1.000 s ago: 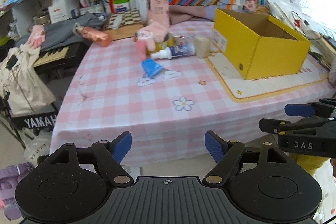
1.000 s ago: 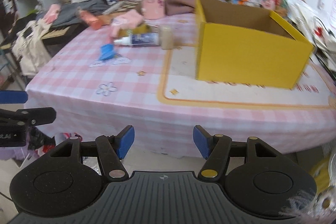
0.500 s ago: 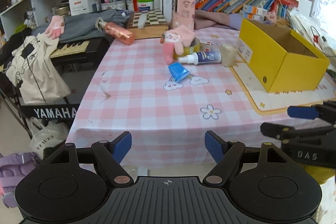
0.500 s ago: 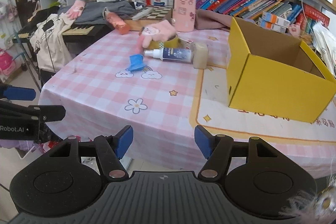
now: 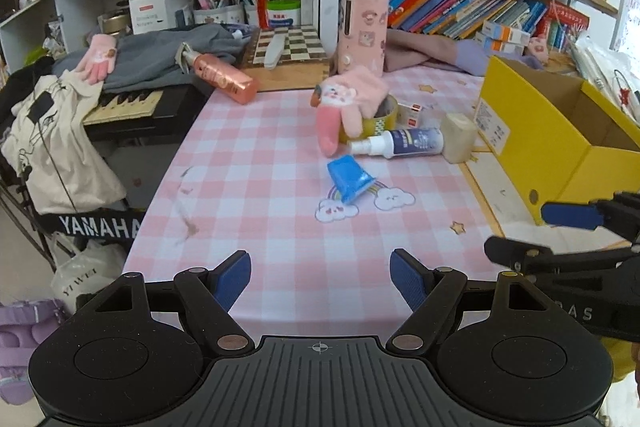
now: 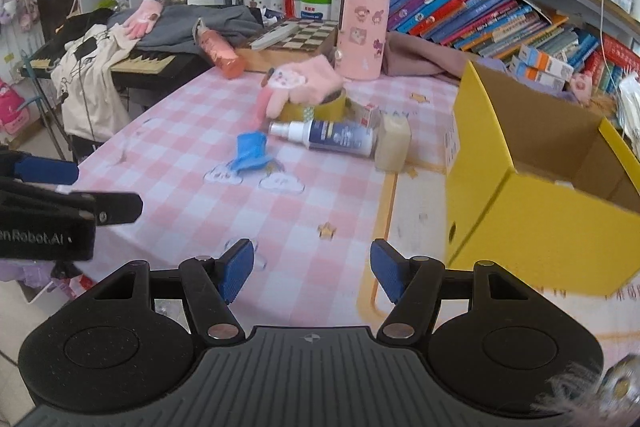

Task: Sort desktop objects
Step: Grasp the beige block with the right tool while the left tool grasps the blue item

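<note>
A cluster lies mid-table: a pink glove point(image 5: 352, 99) draped over a yellow tape roll point(image 5: 384, 117), a white-and-blue spray bottle point(image 5: 404, 143) on its side, a beige block point(image 5: 459, 137), and a blue cup point(image 5: 350, 179) tipped over. The same cluster shows in the right wrist view: glove point(image 6: 304, 79), bottle point(image 6: 332, 135), blue cup point(image 6: 250, 151). An open yellow box point(image 5: 560, 131) stands at the right, and also shows in the right wrist view point(image 6: 540, 203). My left gripper point(image 5: 320, 277) and right gripper point(image 6: 312, 269) are both open and empty above the table's near edge.
A pink checked cloth point(image 5: 256, 187) covers the table. A rose-gold bottle point(image 5: 222, 79), a chessboard point(image 5: 288, 45) and a pink canister point(image 5: 363, 31) sit at the back. Shelves with books stand behind. A keyboard with a bag point(image 5: 52, 147) is at the left.
Both grippers have moved forward and up toward the table; the objects look larger and closer. Both stay open.
</note>
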Action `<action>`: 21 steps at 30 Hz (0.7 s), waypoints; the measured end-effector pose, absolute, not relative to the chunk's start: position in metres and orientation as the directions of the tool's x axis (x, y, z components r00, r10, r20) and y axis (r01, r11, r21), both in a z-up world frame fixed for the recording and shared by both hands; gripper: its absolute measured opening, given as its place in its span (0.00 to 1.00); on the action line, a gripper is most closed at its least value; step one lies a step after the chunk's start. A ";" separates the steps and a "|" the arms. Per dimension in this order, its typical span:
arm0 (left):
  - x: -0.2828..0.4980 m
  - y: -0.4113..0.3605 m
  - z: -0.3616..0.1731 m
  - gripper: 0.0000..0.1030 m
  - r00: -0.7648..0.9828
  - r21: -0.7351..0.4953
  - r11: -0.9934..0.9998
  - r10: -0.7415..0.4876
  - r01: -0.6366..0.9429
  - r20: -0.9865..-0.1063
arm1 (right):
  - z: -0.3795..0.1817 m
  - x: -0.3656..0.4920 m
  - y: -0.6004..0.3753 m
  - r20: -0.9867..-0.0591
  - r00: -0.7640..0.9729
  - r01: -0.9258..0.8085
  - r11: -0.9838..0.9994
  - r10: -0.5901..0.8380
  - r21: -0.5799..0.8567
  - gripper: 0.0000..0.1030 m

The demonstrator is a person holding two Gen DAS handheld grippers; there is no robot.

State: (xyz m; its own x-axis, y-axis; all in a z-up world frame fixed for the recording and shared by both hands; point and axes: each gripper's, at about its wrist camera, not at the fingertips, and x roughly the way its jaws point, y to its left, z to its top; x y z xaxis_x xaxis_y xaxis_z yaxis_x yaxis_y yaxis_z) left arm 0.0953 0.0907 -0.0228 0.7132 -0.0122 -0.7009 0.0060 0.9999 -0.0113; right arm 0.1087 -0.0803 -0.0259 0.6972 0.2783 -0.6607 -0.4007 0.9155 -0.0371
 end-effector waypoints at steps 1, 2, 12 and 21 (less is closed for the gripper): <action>0.100 0.091 -0.024 0.77 0.711 -0.013 1.000 -0.013 0.006 -0.703 | -0.026 0.115 -0.080 -0.658 0.700 -0.401 0.915 0.279 -0.039 0.61; 0.106 0.091 -0.026 0.77 0.708 -0.015 1.000 -0.015 0.005 -0.706 | -0.027 0.121 -0.079 -0.657 0.701 -0.401 0.915 0.277 -0.041 0.61; 0.161 0.089 -0.038 0.77 0.696 -0.011 1.000 -0.015 0.010 -0.718 | -0.035 0.181 -0.073 -0.664 0.708 -0.373 0.926 0.239 -0.065 0.60; 0.204 0.080 -0.049 0.76 0.692 -0.021 0.999 -0.035 0.029 -0.721 | -0.041 0.234 -0.072 -0.652 0.741 -0.303 0.946 0.159 -0.113 0.58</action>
